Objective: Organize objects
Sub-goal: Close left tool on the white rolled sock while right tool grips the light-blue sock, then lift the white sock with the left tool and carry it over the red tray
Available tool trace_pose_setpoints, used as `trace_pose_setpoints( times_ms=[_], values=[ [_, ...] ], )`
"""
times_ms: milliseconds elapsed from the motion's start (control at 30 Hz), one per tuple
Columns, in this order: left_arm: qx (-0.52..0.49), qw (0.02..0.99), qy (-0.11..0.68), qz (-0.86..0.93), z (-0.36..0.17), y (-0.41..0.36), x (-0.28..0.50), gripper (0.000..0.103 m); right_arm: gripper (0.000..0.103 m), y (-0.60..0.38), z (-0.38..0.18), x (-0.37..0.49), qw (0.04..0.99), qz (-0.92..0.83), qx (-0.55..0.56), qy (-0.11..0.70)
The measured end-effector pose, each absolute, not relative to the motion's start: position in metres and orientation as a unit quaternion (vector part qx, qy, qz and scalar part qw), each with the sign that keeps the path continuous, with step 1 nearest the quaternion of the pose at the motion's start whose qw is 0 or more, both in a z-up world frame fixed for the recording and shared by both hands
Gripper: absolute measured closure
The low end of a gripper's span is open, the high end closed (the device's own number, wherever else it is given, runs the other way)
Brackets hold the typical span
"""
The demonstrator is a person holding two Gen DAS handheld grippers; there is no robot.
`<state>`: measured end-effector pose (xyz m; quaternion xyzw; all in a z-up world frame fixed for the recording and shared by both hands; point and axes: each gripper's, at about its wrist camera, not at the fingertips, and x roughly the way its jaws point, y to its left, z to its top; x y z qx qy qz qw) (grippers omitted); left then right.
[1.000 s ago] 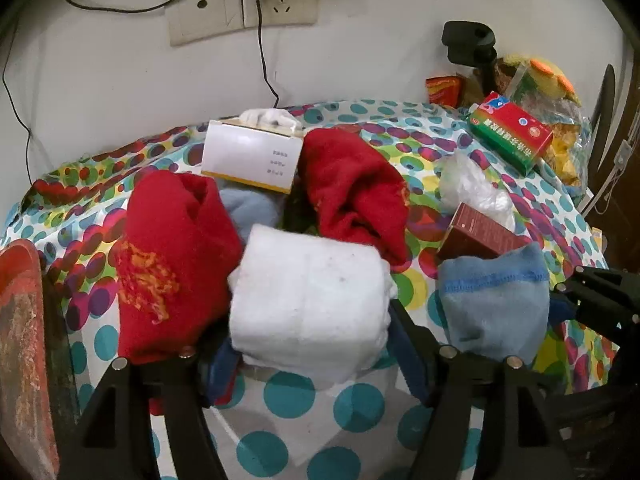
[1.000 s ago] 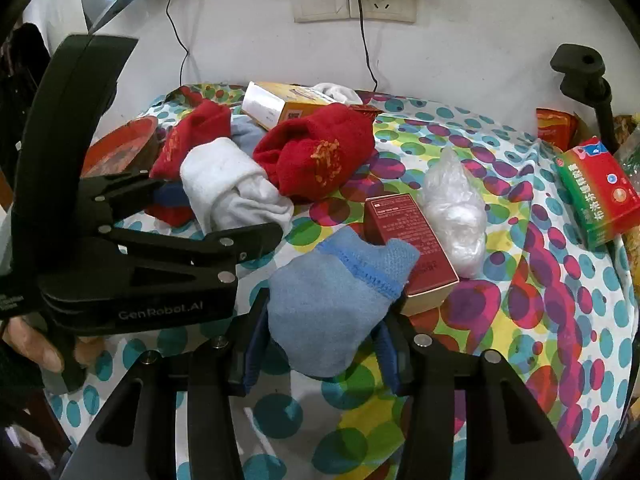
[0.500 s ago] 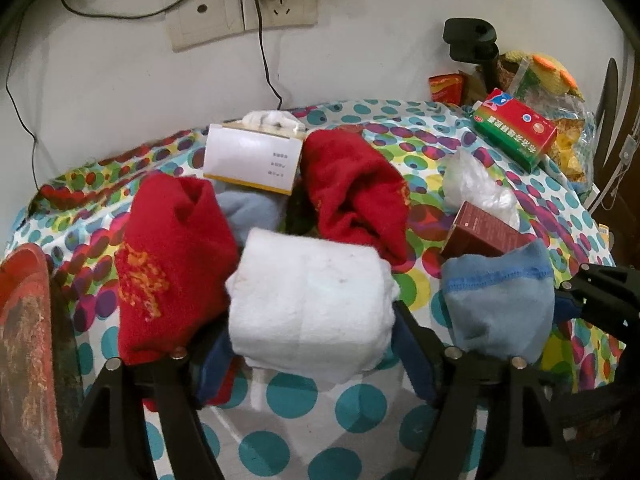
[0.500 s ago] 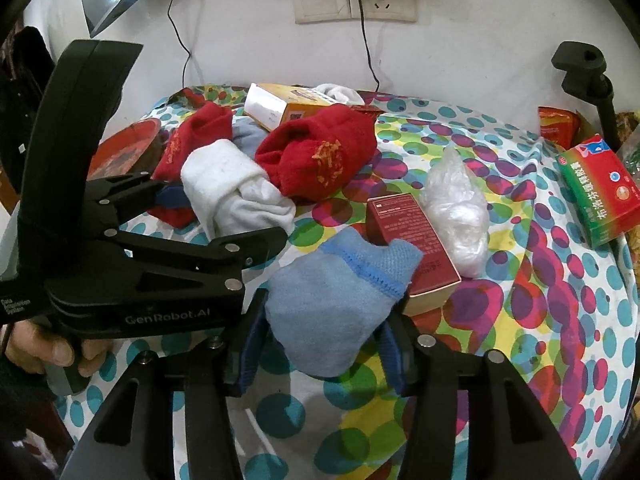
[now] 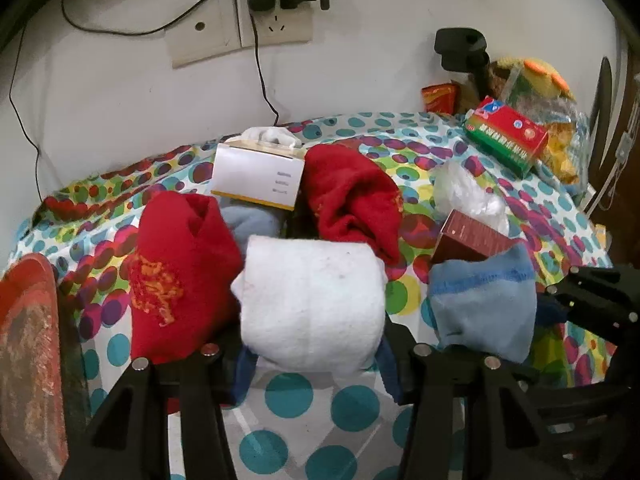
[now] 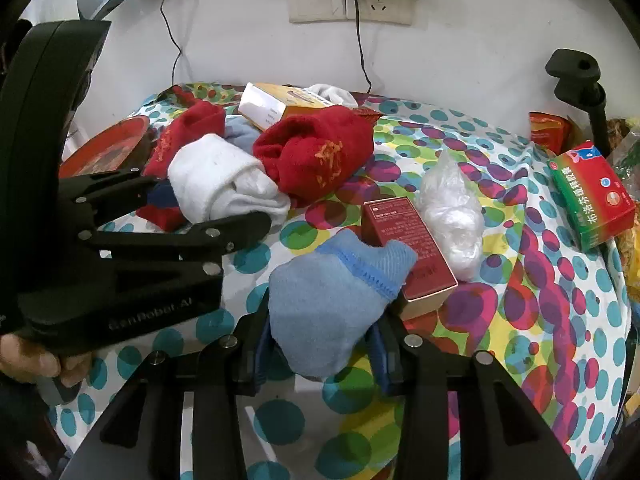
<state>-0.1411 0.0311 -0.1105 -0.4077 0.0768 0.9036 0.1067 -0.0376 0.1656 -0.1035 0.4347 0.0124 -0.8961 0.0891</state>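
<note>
My left gripper [image 5: 314, 360] is shut on a rolled white sock [image 5: 312, 304], held just above the dotted tablecloth; it also shows in the right wrist view [image 6: 220, 184]. My right gripper [image 6: 320, 344] is shut on a light blue sock [image 6: 332, 296], seen in the left wrist view [image 5: 484, 308] at the right. Two red socks [image 5: 176, 276] [image 5: 352, 200] lie beside and behind the white one. Another blue sock [image 5: 248, 220] lies behind it.
A white and yellow box [image 5: 256, 180] sits at the back. A dark red box [image 6: 408, 248], a clear plastic bag [image 6: 452, 208] and a green and red box [image 6: 592, 196] lie to the right. A red tray [image 5: 28, 360] is at the left edge. A black stand [image 6: 576, 80] rises far right.
Both grippers have shifted slightly while still holding their socks; the white sock sits a little lower and closer in the left view.
</note>
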Motion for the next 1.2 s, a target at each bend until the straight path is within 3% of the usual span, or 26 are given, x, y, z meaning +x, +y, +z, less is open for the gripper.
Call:
trace_pose_setpoints(
  times_ms=[300,800,1200],
  values=[
    [-0.401,0.090,0.133,0.902,-0.097,0.034,-0.122,0.052,0.065,0.161,-0.103,-0.035,0.083,-0.896,0.436,0.027],
    [-0.385,0.074,0.149,0.908,-0.055,0.004,-0.074,0.052,0.064,0.159,-0.101,-0.035,0.080,-0.896,0.435,0.034],
    [-0.408,0.052,0.067,0.909,-0.038,-0.085,-0.062,0.052,0.063,0.160,-0.101,-0.035,0.074,-0.897,0.434,0.042]
  ],
)
